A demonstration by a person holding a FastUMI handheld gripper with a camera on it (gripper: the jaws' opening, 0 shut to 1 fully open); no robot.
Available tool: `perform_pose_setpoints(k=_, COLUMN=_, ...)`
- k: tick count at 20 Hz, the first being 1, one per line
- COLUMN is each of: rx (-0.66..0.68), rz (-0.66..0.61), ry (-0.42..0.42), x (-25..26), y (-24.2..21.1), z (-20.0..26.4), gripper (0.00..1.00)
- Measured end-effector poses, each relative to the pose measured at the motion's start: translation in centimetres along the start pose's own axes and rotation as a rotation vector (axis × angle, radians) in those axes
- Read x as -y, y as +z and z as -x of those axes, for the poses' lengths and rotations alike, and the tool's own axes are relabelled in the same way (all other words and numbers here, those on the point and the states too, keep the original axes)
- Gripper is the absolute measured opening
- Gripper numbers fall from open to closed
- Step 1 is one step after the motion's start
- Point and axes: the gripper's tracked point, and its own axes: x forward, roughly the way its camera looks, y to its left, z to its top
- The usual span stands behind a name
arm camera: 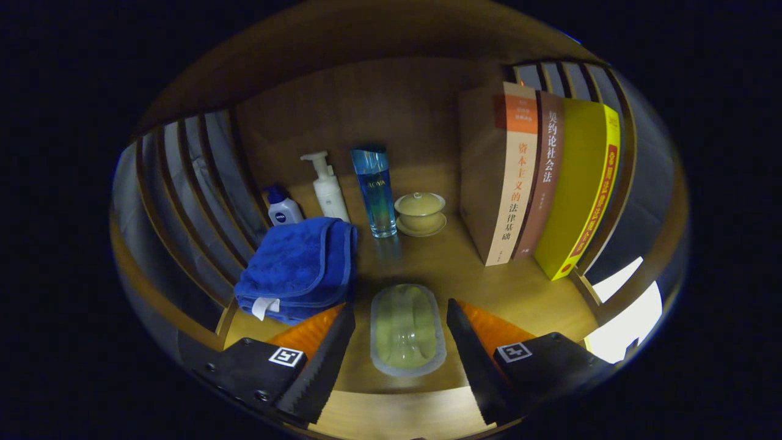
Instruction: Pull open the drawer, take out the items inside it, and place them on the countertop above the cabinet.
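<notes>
A pale green, see-through oval box [406, 330] with a greyish rim lies flat on the wooden countertop [519, 287]. It rests between my two fingers, near the counter's front edge. My gripper [400, 305] is open, with a small gap between each finger and the box, so neither finger presses on it. A folded blue towel [299, 269] lies on the counter just ahead of the left finger.
Beyond the towel stand a small blue-capped bottle [282, 209], a white pump bottle [328, 189], a tall blue bottle [376, 192] and a lidded cup on a saucer [420, 212]. Upright books [537, 177] stand at the right. Slatted walls [189, 183] close both sides.
</notes>
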Motion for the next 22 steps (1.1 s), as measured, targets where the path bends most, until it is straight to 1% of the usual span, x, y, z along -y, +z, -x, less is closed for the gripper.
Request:
perform_pose_setpoints(k=3, rx=0.046, rz=-0.015, ry=0.020, x=-0.9, y=0.0, z=2.4, gripper=0.99)
perform_pose_setpoints(k=7, rx=0.134, rz=0.020, ry=0.028, x=-1.4, y=0.5, z=6.1, gripper=0.99)
perform_pose_setpoints(k=12, rx=0.218, rz=0.030, ry=0.036, x=-1.9, y=-0.5, z=11.0, gripper=0.99)
perform_pose_setpoints(k=15, rx=0.264, rz=0.069, ry=0.035, x=-1.8, y=-2.3, z=14.0, gripper=0.99)
perform_pose_setpoints(k=17, rx=0.271, rz=0.067, ry=0.042, x=-1.7, y=-4.2, z=15.7, gripper=0.99)
perform_pose_setpoints(k=22, rx=0.302, rz=0.028, ry=0.020, x=-0.5, y=-8.8, z=19.5, gripper=0.99)
